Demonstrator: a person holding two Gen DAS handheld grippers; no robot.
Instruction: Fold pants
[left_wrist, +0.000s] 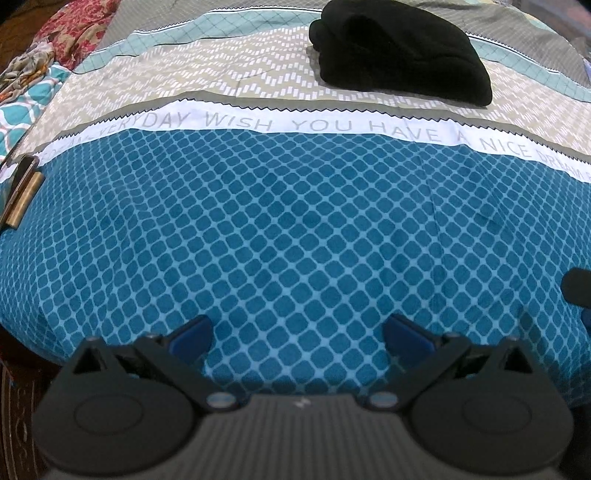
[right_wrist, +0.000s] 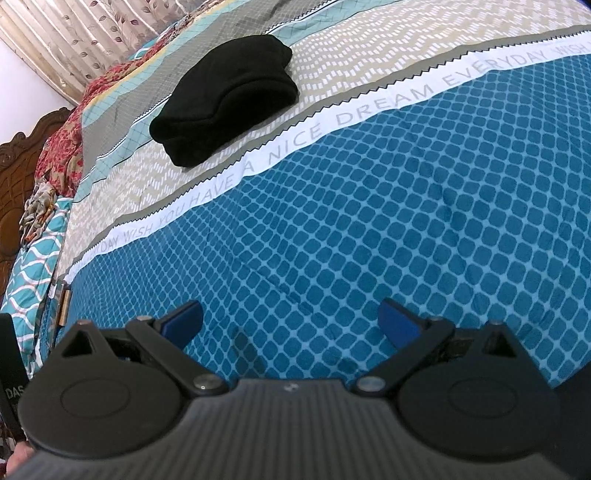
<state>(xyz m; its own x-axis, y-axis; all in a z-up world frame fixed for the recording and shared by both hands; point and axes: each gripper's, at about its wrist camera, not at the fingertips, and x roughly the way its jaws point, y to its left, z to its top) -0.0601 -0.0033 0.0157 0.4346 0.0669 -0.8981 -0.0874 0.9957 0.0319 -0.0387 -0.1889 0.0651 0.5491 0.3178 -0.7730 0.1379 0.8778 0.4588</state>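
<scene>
The black pants (left_wrist: 400, 50) lie folded into a compact bundle on the beige patterned band of the bedspread, far from both grippers; they also show in the right wrist view (right_wrist: 231, 98) at the upper left. My left gripper (left_wrist: 297, 334) is open and empty, low over the blue diamond-patterned part of the bed. My right gripper (right_wrist: 291, 321) is open and empty over the same blue area. A dark part of the other gripper (left_wrist: 578, 286) shows at the right edge of the left wrist view.
The bedspread (left_wrist: 295, 221) covers the bed, with a white lettered band (right_wrist: 369, 110) across it. Patterned pillows and bedding (right_wrist: 55, 158) lie by the carved wooden headboard (right_wrist: 18, 166). A small brass-edged object (left_wrist: 22, 195) lies at the bed's left side. A curtain (right_wrist: 74, 33) hangs behind.
</scene>
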